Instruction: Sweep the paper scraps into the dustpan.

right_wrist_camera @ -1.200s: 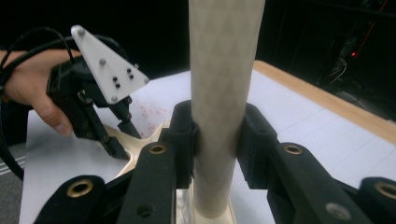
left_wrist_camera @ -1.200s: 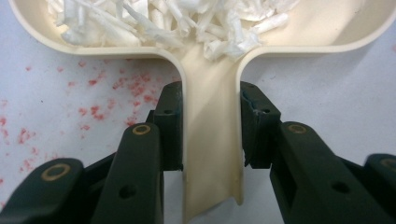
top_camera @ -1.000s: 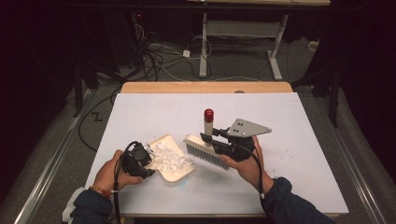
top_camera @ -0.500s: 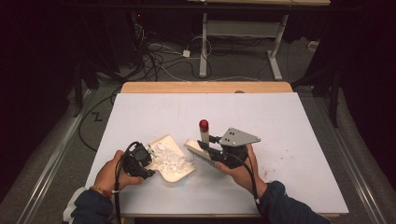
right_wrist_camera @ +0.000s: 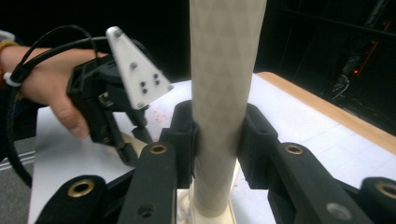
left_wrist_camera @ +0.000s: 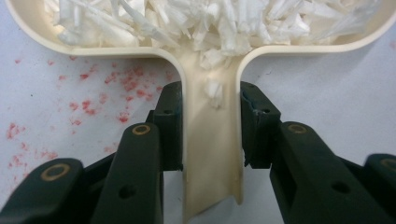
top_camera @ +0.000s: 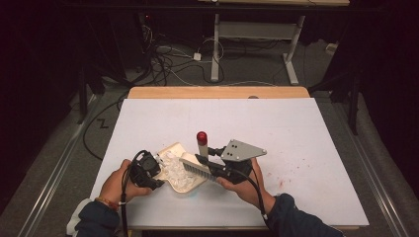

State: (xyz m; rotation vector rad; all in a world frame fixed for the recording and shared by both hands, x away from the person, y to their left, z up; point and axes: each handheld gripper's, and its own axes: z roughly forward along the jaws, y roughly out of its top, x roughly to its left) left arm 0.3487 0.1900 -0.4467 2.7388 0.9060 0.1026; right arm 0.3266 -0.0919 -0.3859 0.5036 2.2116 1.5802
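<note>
Left hand-held gripper (top_camera: pixel 148 170), lower left of the high view: jaws clamped on the stem handle of a cream plastic dustpan (left_wrist_camera: pixel 211 154) that lies flat on the white table (top_camera: pixel 306 133). Pan is heaped with white shredded scraps (left_wrist_camera: pixel 210 23); some have slid down into the handle channel.

Right hand-held gripper (top_camera: pixel 217 170), just right of the pan: jaws closed around the pale textured handle of a cream hand brush with a red end cap (top_camera: pixel 201 137), bristles (top_camera: pixel 195 167) tilted over the pan's edge.

Handling, as judged: pan is light, stiff, smooth; the stem is the sound grip point. Scraps are very light and loose, so they spill with any tilt. The brush handle's texture should resist slipping.
</note>
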